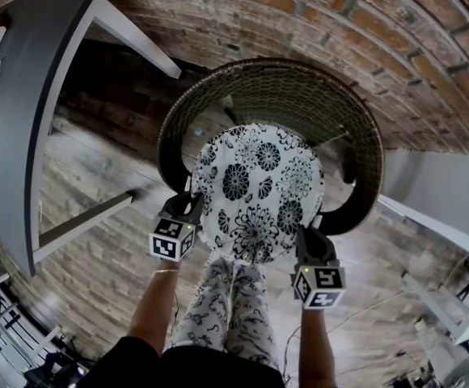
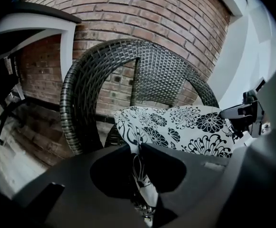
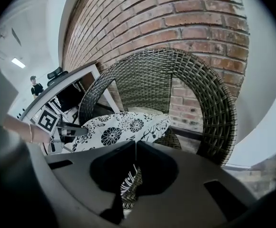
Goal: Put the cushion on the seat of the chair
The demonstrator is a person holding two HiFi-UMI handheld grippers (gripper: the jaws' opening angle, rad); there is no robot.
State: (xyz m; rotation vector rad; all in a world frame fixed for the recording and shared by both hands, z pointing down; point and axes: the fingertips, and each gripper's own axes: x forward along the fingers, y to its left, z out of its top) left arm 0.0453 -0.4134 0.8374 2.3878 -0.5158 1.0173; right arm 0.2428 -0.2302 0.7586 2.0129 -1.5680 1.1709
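The round white cushion [image 1: 255,188] with black flowers lies tilted over the seat of the dark wicker chair [image 1: 299,87], its far edge near the backrest. My left gripper [image 1: 192,208] is at the cushion's left edge. In the left gripper view the jaws [image 2: 134,148] stand a little apart, with the cushion's [image 2: 185,125] edge loose in the gap. My right gripper [image 1: 309,231] is at the right edge. In the right gripper view its jaws [image 3: 136,144] are pinched on the hem of the cushion [image 3: 119,127]. The cushion hides the chair's seat.
A brick wall [image 1: 340,23] rises behind the chair. A grey table [image 1: 8,136] with white legs stands to the left and a white table [image 1: 445,192] to the right. The person's patterned trousers [image 1: 226,305] are just below the cushion, over the wood floor.
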